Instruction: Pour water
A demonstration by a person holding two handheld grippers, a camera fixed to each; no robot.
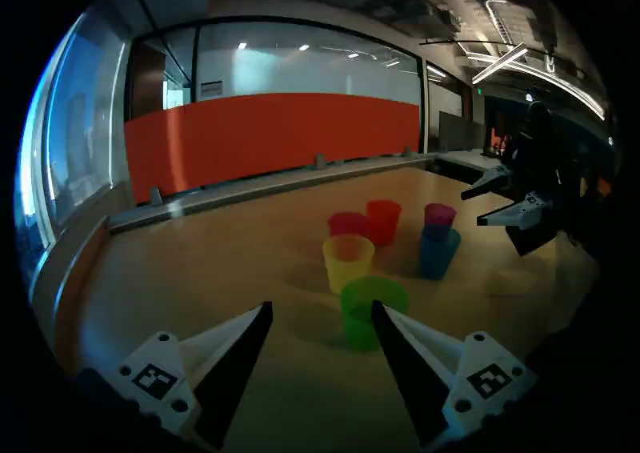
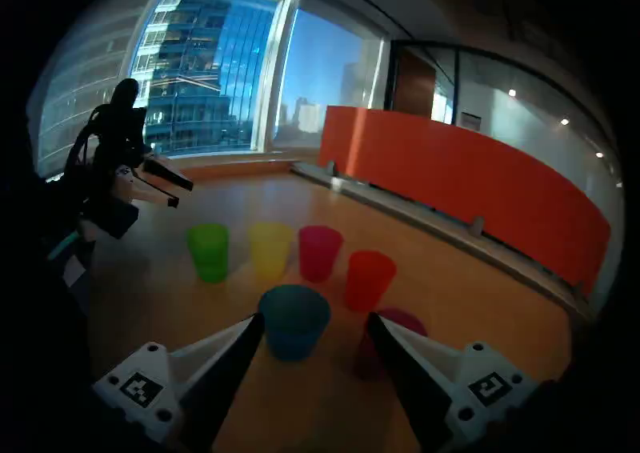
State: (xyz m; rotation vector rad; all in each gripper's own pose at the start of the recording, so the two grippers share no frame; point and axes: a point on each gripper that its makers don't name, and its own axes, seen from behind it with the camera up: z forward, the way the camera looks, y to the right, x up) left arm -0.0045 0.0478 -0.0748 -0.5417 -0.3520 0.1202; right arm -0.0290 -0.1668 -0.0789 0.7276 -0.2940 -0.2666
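Six plastic cups stand in a cluster on a wooden table. In the left gripper view my left gripper is open, low over the table, with the green cup just ahead of its right fingertip. Behind it stand the yellow cup, pink cup, orange-red cup, blue cup and magenta cup. In the right gripper view my right gripper is open, and the blue cup stands just beyond its fingertips. The magenta cup is partly hidden behind the right finger.
A raised rail runs along the table's far edge under an orange wall panel. Large windows line one side. Each gripper appears in the other's view, held above the table: the right gripper and the left gripper.
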